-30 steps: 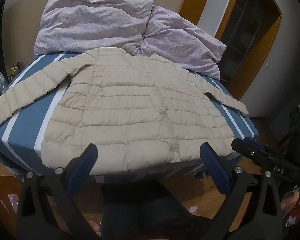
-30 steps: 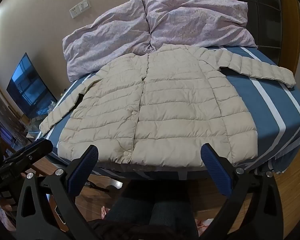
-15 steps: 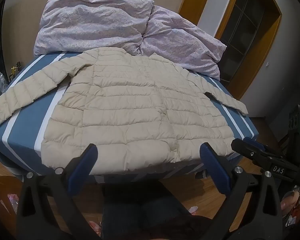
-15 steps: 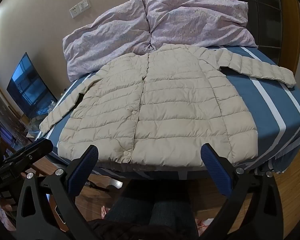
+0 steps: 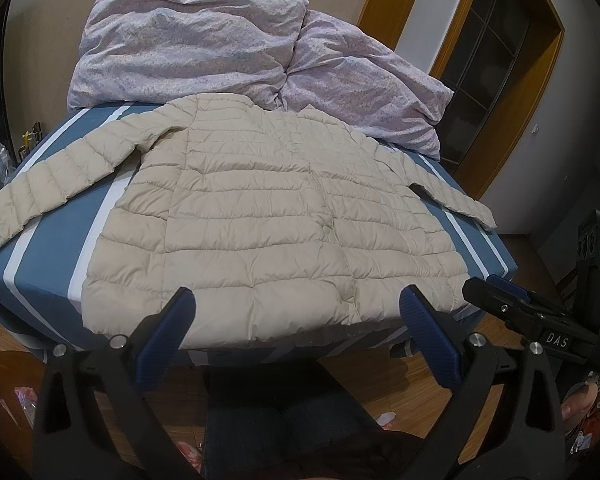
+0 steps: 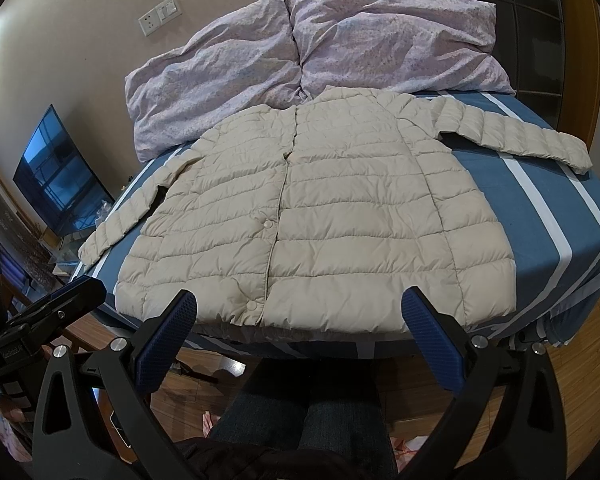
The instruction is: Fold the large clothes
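A cream quilted puffer jacket (image 5: 268,220) lies flat and front up on the bed, snaps shut, both sleeves spread out to the sides; it also shows in the right wrist view (image 6: 320,216). My left gripper (image 5: 296,308) is open and empty, held just short of the jacket's hem at the bed's near edge. My right gripper (image 6: 300,308) is open and empty at the same hem, to the right of the left one. The right gripper also shows at the right of the left wrist view (image 5: 500,292).
The bed has a blue sheet with white stripes (image 5: 52,248). A crumpled lilac duvet (image 5: 228,48) is piled at the head end. A dark screen (image 6: 56,176) stands left of the bed. A doorway (image 5: 496,60) is at the right. My legs are below, over wooden floor.
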Tool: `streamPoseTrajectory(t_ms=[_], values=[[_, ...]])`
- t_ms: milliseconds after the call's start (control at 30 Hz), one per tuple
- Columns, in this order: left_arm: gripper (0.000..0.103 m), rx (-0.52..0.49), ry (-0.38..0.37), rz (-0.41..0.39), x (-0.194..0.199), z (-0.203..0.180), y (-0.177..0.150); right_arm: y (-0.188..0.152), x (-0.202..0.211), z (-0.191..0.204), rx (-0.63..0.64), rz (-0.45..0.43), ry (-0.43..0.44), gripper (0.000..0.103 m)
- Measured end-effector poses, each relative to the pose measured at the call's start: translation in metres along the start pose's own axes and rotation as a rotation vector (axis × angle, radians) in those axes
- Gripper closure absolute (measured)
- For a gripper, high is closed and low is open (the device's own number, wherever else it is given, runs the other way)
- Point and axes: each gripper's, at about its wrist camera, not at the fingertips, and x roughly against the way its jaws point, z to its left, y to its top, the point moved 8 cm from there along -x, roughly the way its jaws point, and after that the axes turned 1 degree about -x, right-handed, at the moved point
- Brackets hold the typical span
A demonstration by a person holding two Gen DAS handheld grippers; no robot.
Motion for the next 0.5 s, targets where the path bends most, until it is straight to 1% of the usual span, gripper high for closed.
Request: streamPoseTrajectory(t_ms=[500], values=[[0.002,0.000,-0.001,0.001,-0.0001,0.0000,0.0000,-0.0002,-0.0010,-0.0013,-0.004,0.002,0.000,0.001]])
